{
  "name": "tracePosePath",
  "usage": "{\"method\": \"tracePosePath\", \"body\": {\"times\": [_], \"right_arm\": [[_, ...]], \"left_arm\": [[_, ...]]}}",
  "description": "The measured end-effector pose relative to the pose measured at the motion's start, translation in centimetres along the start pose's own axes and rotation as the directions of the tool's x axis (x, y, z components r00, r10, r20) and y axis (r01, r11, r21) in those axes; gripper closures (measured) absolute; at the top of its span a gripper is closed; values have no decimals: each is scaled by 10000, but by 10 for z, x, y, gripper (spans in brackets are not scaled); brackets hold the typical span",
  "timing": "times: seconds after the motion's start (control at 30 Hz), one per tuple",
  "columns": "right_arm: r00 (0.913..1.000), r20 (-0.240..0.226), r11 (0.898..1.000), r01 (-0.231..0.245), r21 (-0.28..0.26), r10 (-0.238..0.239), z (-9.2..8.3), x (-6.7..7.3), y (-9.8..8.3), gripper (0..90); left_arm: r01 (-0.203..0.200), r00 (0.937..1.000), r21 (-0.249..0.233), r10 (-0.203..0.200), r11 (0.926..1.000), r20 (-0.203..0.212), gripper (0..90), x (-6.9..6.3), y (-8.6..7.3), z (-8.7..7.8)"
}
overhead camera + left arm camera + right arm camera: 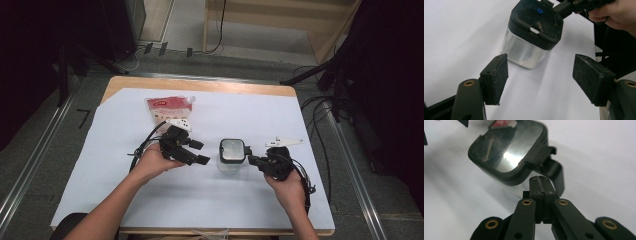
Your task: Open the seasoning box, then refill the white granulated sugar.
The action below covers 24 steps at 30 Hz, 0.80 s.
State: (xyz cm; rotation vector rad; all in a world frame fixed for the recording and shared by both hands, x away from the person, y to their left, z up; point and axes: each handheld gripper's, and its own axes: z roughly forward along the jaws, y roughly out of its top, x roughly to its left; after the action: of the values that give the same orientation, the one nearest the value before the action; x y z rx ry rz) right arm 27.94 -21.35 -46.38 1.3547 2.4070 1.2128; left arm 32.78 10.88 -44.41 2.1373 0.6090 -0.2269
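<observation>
Nearest to the person, two bare forearms come up over the counter (210, 200), which has a white sheet on it. The landmark here is the clear box (231, 156), a see-through box with a dark lid (506, 147) that stands upright near the middle of the sheet.

The right gripper (253, 160) is just to the right of the clear box. Its jaws are clenched tight together, pad against pad. In the right gripper view, their tips sit at the black latch (549, 162) that sticks out from the side of the lid. I cannot tell if they pinch any part of it.

The left gripper (200, 152) is to the left of the clear box, near it but not touching. Its jaws are released and stand wide apart, with nothing between them. In the left gripper view, the two black pads (499, 77) frame bare white sheet, and the box stands a little past them. A small blue ring (539, 10) glows on the lid.

Farther off, behind the left gripper and to the back left of the clear box, a red and white bag (167, 109) lies flat on the sheet.
</observation>
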Motion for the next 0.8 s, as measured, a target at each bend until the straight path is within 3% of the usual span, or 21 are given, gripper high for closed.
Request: {"method": "tracePosePath", "body": {"times": [0.13,0.27,0.47,0.63,0.8], "right_arm": [[9999,143,9998,-55,-187,57,-9,-6,3,900],[9996,214,9997,-175,-187,179,-7,-13,7,900],[9993,274,9996,-264,-33,265,-1,-15,8,900],[9987,343,9992,-389,30,387,2,-18,9,900],[9980,333,9985,-546,34,545,4,-20,10,900]], "left_arm": [[-232,9988,16,231,9997,425,265,-1,0,1],[-653,9978,-16,653,9979,127,239,-6,1,2],[-575,9983,-115,576,9983,101,240,-2,3,7],[-827,9966,254,825,9963,84,225,5,10,17],[-1044,9945,319,1042,9940,86,191,10,12,28]]}}
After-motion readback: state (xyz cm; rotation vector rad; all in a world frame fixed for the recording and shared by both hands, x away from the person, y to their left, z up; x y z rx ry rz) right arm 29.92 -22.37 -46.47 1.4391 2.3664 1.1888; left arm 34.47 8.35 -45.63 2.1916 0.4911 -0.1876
